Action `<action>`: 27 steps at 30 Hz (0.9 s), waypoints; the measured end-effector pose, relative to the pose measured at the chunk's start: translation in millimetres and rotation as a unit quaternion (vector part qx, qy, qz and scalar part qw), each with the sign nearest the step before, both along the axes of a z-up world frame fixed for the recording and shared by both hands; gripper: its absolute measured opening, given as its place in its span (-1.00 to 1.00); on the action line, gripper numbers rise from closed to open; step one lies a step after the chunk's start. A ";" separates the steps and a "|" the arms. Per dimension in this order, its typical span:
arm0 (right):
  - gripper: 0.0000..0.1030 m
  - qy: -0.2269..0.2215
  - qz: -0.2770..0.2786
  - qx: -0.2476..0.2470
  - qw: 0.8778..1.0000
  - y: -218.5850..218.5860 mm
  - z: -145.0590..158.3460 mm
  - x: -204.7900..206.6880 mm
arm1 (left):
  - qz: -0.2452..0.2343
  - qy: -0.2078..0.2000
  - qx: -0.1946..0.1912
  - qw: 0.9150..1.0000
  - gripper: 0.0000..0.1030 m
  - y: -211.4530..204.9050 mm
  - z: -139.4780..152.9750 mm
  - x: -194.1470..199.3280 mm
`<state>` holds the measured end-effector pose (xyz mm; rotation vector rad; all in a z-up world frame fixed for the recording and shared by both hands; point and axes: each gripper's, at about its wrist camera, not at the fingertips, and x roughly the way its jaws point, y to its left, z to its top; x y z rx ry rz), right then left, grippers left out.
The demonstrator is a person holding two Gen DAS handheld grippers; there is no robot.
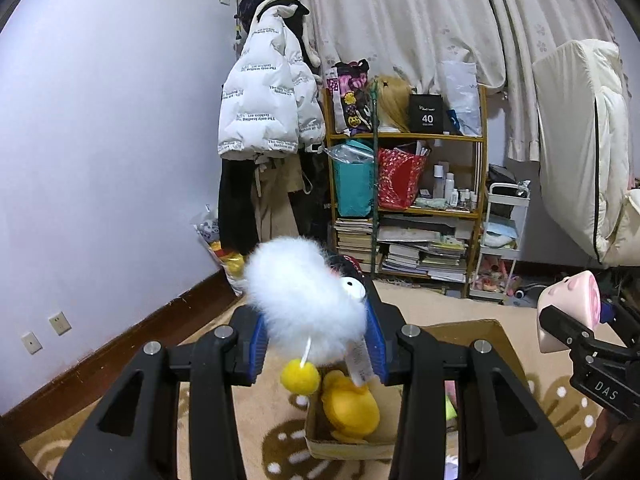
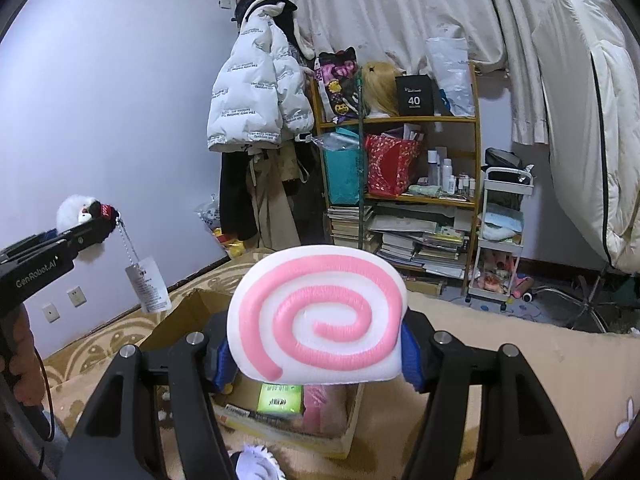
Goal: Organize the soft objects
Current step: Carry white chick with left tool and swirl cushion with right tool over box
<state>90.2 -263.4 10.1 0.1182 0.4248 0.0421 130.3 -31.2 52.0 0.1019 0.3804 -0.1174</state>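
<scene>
Here, in the left wrist view, the left hand-held gripper [image 1: 318, 342] is closed partway on a fluffy white plush toy [image 1: 306, 300], its blue pads [image 1: 256, 346] pressing into the fur from both sides. A yellow pompom [image 1: 300, 376] dangles on a white string under the toy, and a paper tag [image 1: 358, 364] hangs beside the right pad. Directly below sits an open cardboard box [image 1: 344, 446] on the patterned carpet [image 1: 256, 432], with a yellow plush duck [image 1: 352, 406] inside, near its left wall. The carpet lies open to the left up to the dark baseboard [image 1: 120, 348] along the wall. At the right edge, the right hand-held gripper [image 1: 568, 332] holds a pink-and-white cushion [image 1: 568, 300] in the air, well apart from the white toy.

In the right wrist view, the right hand-held gripper [image 2: 316, 354] is spread wide around the spiral roll cushion [image 2: 320, 316], which fills the gap between the pads, its pink swirl facing the camera. Under it the cardboard box [image 2: 288, 438] shows a green packet [image 2: 280, 400] and something pink beside it. At the left edge, the left hand-held gripper [image 2: 86, 234] holds the white plush toy [image 2: 74, 208] above the carpet, its tag [image 2: 148, 288] hanging on a bead chain. A bamboo shelf [image 2: 476, 128] packed with bags and books stands against the curtain at the far side, beyond the box.
</scene>
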 end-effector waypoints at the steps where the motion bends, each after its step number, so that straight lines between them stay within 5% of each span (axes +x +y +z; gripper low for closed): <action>1: 0.31 0.000 0.000 -0.004 1.000 1.1 -0.1 3.3 | -0.001 0.002 -0.001 1.000 -0.23 0.5 -0.6 0.8; 12: 0.34 -0.003 0.011 -0.031 0.999 16.0 -1.8 19.9 | -0.009 0.030 -0.005 1.000 -0.23 -4.7 -13.7 18.3; 27: 0.35 0.038 0.010 -0.004 0.999 6.4 -29.1 40.9 | -0.032 0.093 0.009 0.995 -0.22 -21.2 -57.3 32.9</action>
